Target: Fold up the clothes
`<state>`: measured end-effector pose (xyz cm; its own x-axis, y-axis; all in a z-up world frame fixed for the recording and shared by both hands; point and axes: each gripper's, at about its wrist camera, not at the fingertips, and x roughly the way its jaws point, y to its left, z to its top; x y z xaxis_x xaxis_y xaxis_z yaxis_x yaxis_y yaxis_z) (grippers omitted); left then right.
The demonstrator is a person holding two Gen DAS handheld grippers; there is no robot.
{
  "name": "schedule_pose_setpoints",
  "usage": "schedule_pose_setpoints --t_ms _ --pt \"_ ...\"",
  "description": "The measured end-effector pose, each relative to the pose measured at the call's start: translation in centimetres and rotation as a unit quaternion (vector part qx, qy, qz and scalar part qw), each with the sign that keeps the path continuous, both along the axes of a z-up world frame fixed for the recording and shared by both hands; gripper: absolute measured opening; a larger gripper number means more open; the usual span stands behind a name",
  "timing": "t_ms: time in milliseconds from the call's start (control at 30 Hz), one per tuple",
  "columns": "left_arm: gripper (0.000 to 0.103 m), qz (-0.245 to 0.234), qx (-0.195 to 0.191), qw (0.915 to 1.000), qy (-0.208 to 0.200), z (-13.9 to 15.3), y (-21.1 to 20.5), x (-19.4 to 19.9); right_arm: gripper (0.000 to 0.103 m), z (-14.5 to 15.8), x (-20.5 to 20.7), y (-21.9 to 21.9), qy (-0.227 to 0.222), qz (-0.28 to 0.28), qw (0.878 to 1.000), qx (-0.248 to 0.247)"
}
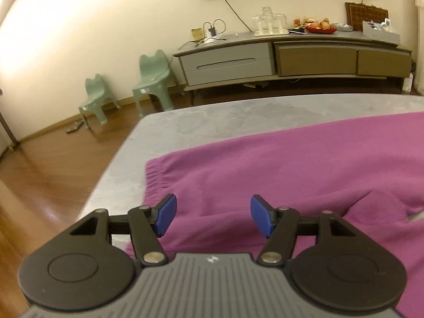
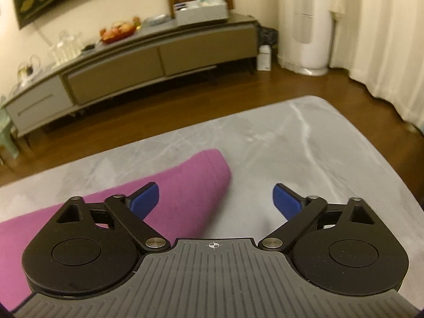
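A magenta garment (image 1: 278, 164) lies spread on the grey marble-look table (image 1: 217, 116); its gathered elastic edge faces the table's left side. Above that end hovers my left gripper (image 1: 213, 216), open, its blue pads apart with only cloth below them. In the right wrist view a rounded end of the same garment (image 2: 196, 182) rests on the table (image 2: 304, 137). My right gripper (image 2: 216, 201) stands open over the garment's right edge, its left pad above cloth and its right pad above bare tabletop. Neither gripper holds anything.
A long grey sideboard (image 1: 265, 58) with a fruit bowl (image 1: 320, 27), glasses and a box stands against the far wall. Two small green chairs (image 1: 153, 79) sit on the wooden floor at the left. A white standing appliance (image 2: 307, 23) and curtains are at the right.
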<state>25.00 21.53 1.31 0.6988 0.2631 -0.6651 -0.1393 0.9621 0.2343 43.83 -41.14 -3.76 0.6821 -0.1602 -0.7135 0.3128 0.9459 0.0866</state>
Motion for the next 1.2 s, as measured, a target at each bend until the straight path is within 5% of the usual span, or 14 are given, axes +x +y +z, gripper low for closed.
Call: schedule_pose_setpoints --t_ms 33,100,233,367,467,500,567,667,733,800,867,1000,1167,1200 --pt "0.063 -0.001 -0.015 0.9999 0.001 -0.1 0.2 0.1 0.037 -0.3 0.6 0.2 0.006 0.016 1.0 0.0" --pt "0.063 0.006 -0.042 0.9991 0.003 -0.2 0.4 0.3 0.008 -0.3 1.0 1.0 0.016 0.055 0.998 -0.001" --pt "0.063 0.031 -0.102 0.9943 0.001 0.1 1.2 0.0 0.007 4.1 -4.4 4.2 -0.04 0.19 0.98 -0.039" --pt "0.062 0.054 -0.177 0.9826 -0.006 0.6 1.7 -0.3 0.007 8.4 -19.4 8.9 -0.09 0.385 0.894 -0.21" --pt "0.062 0.04 -0.232 0.972 0.0 0.4 0.0 -0.5 0.008 4.4 -28.1 9.8 -0.038 0.435 0.787 -0.436" --pt "0.062 0.029 -0.243 0.9696 0.007 0.2 -0.9 -0.4 0.013 3.0 -30.0 9.4 -0.025 0.431 0.764 -0.48" --pt "0.062 0.005 -0.252 0.9675 0.021 -0.3 -3.0 -0.6 0.036 1.8 -31.3 8.0 0.014 0.368 0.791 -0.488" --pt "0.063 -0.029 -0.257 0.9654 0.037 -0.9 -5.7 -1.1 0.047 3.3 -31.6 5.7 0.031 0.252 0.889 -0.38" --pt "0.063 -0.042 -0.262 0.9632 0.041 -1.1 -6.8 -1.5 0.056 5.3 -32.2 3.5 0.022 0.163 0.959 -0.232" --pt "0.064 -0.051 -0.267 0.9616 0.041 -1.1 -7.4 -1.6 0.068 6.2 -33.0 1.2 -0.003 0.087 0.996 -0.033" --pt "0.064 -0.052 -0.271 0.9606 0.037 -1.2 -7.5 -1.5 0.083 5.5 -33.4 0.3 -0.011 0.042 0.995 0.084" --pt "0.067 -0.031 -0.301 0.9529 0.027 -1.5 -6.1 -1.2 0.083 3.1 -33.4 1.1 0.009 0.011 0.993 0.115" --pt "0.071 0.009 -0.359 0.933 0.015 -2.7 -3.9 0.2 0.079 1.1 -31.4 2.4 0.026 0.05 0.998 0.035" --pt "0.072 0.016 -0.367 0.9298 0.016 -3.1 -3.5 0.6 0.07 0.8 -31.2 2.6 0.024 0.064 0.997 0.039"
